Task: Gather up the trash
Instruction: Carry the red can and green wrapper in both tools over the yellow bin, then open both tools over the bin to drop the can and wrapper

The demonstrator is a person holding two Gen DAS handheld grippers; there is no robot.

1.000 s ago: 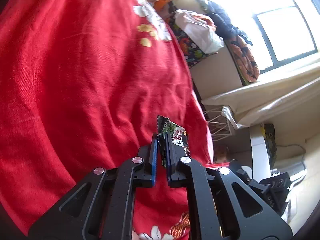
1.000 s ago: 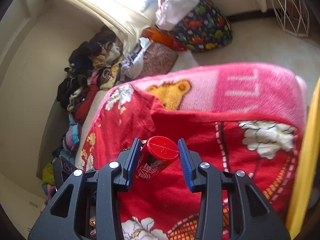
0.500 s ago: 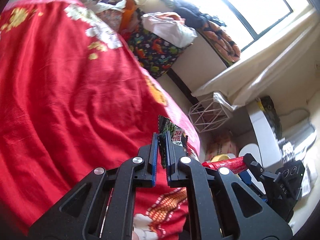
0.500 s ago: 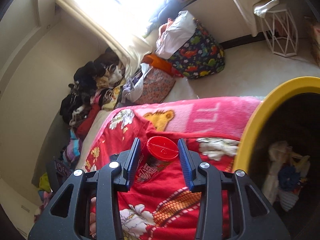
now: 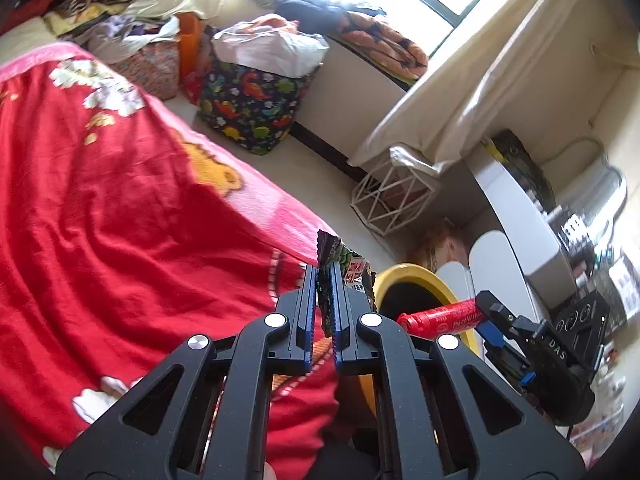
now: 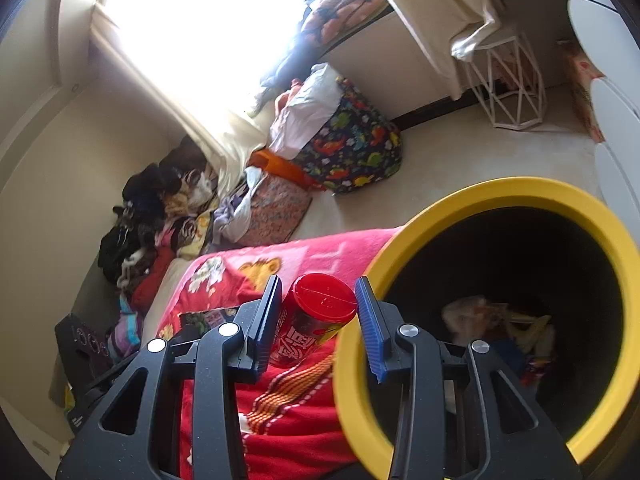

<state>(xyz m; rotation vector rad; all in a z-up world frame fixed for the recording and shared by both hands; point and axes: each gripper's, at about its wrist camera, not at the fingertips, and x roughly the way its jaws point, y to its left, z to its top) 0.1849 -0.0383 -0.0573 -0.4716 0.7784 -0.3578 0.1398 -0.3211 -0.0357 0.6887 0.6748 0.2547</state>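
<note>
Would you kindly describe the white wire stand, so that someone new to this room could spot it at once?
Start at the bright window and follow the cream curtain down to where its end hangs near the floor. The white wire stand sits on the floor right there, by the wall. Unlike the dinosaur-print bag further along, it is an open geometric frame that you can see through.

**Readable text: almost none**

"DAS" in white on the black body of the right gripper, just right of the yellow bin. Red can beside the bin: white characters, illegible. Pink blanket: lettering unreadable.
</note>
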